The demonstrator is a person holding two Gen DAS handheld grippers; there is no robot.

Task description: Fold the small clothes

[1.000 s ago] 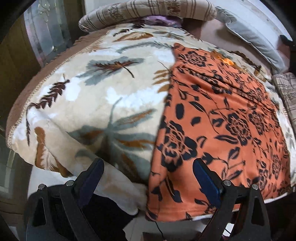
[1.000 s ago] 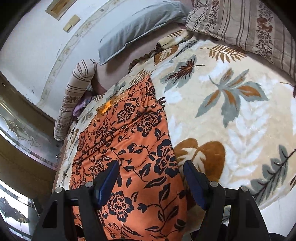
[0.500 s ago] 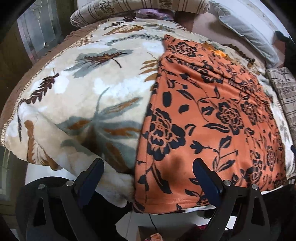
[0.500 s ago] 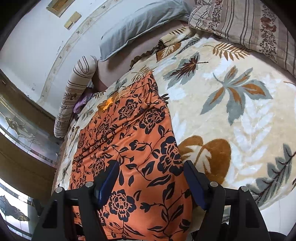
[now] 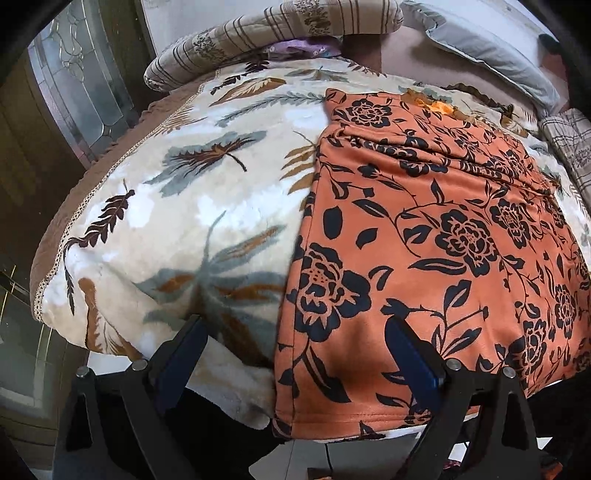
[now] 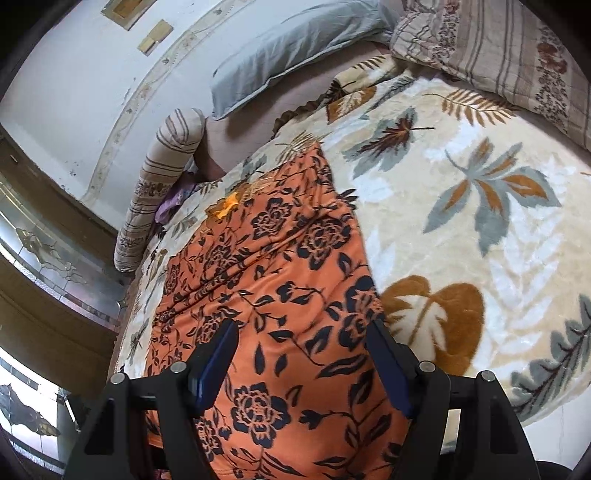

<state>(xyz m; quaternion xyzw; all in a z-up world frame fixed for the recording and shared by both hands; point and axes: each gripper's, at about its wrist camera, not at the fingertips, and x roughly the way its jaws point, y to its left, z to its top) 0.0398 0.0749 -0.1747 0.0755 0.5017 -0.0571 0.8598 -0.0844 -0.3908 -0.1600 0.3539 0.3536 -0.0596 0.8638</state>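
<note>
So the orange floral garment point(image 5: 424, 236) is laid out flat on the bed, on top of a cream leaf-print blanket point(image 5: 177, 206), with its long axis running from the near bed edge straight away toward the headboard end, where a grey pillow point(image 6: 291, 51) and a striped bolster point(image 5: 280, 26) are seen. The near hem is draped a little over the front edge of the bed, and the far end is pointed at the pillows. Looks-wise: soft orange fabric, covered in black roses, leaves and curling stems, mostly smooth, though a band of wrinkles is seen running across it toward the far end, plus a brighter orange patch near the far edge (what that is can't be made out). A stitched hem is visible along the near edge. The left hand-held gripper point(image 5: 295, 345) is held over the garment's left near corner, jaws spread wide, nothing pinched, with one finger over the blanket and the other over the fabric. The right hand-held gripper point(image 6: 303, 354) is held over the right near part of the garment, jaws likewise apart and nothing clamped. A striped quilt point(image 6: 517, 55) is piled at the right of the bed.
</note>
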